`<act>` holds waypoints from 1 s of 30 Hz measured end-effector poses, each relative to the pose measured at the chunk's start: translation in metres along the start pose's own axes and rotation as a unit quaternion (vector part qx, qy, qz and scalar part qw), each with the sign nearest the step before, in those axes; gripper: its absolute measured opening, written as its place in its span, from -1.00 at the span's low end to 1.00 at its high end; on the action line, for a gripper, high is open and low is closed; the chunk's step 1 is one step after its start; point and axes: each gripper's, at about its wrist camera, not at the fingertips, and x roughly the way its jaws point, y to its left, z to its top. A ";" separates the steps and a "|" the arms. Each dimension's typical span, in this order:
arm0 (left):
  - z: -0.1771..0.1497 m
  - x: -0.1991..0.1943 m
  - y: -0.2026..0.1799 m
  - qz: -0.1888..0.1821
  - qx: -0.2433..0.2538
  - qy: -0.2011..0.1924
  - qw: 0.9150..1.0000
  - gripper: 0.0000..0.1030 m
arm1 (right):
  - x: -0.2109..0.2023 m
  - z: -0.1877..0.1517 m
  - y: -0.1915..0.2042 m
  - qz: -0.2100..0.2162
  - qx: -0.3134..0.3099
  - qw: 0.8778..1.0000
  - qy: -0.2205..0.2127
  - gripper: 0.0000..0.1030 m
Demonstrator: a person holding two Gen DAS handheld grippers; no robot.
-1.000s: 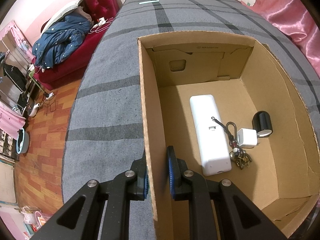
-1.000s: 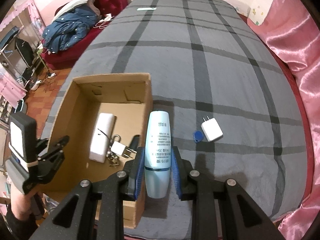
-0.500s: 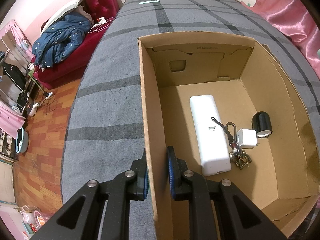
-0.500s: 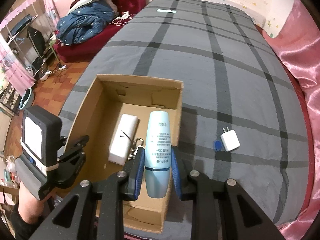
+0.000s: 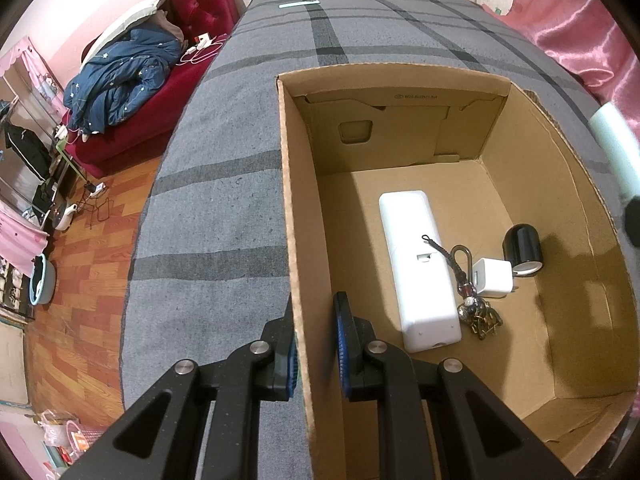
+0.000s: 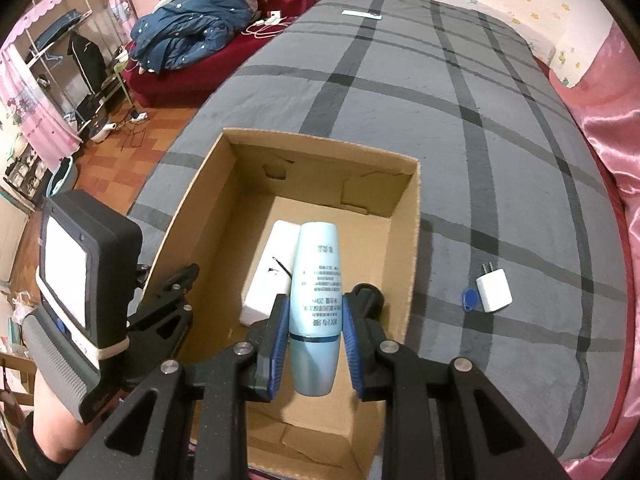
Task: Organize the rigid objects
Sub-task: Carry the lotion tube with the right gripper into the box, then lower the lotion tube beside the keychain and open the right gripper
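The right gripper [image 6: 314, 336] clamps a pale blue bottle [image 6: 316, 300] above the cardboard box [image 6: 412, 240]; the bottle hides part of the white case [image 5: 416, 264] inside; the left gripper [image 5: 316, 344] pinches the box's wall; a white charger [image 6: 494, 290] lies on the grey blanket [image 6: 500, 160].

The left claw [image 5: 316, 344] is kept pointed steeply downward and clamped on the brown cardboard box's side wall [image 5: 298, 240], while a pale blue plastic bottle [image 6: 316, 304] is gripped lengthwise in the downward-tilted right claw [image 6: 314, 344].
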 end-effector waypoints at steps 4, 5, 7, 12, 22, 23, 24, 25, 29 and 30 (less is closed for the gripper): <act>0.000 0.000 0.000 -0.001 -0.001 -0.001 1.000 -0.68 | 0.012 0.000 0.004 0.001 -0.003 1.000 0.006 -0.48; 0.000 0.000 0.000 -0.001 -0.001 -0.001 1.000 -0.68 | 0.015 0.000 0.005 0.001 -0.003 1.000 0.008 -0.48; 0.000 -0.001 0.000 -0.001 -0.001 -0.001 1.000 -0.68 | 0.023 -0.001 0.007 0.006 -0.004 1.000 0.012 -0.48; -0.001 0.000 0.000 0.000 0.000 -0.001 1.000 -0.68 | 0.042 -0.002 0.011 0.009 -0.004 1.000 0.022 -0.48; -0.001 0.000 -0.002 0.002 0.001 -0.002 1.000 -0.68 | 0.083 -0.007 0.016 0.016 -0.004 0.998 0.056 -0.48; -0.001 0.000 -0.002 0.002 0.002 -0.003 1.000 -0.68 | 0.086 -0.007 0.016 0.016 -0.004 0.998 0.060 -0.48; -0.001 0.000 -0.003 0.002 0.002 -0.003 1.000 -0.68 | 0.090 -0.008 0.016 0.016 -0.005 0.998 0.064 -0.48; -0.001 -0.001 -0.002 0.002 0.002 -0.003 1.000 -0.68 | 0.094 -0.008 0.017 0.015 -0.005 0.998 0.068 -0.48; -0.002 -0.001 -0.002 0.003 0.002 -0.003 1.000 -0.68 | 0.109 -0.010 0.017 0.014 -0.005 0.996 0.088 -0.47; -0.002 -0.001 -0.002 0.003 0.002 -0.004 1.000 -0.68 | 0.113 -0.010 0.017 0.014 -0.003 0.996 0.093 -0.47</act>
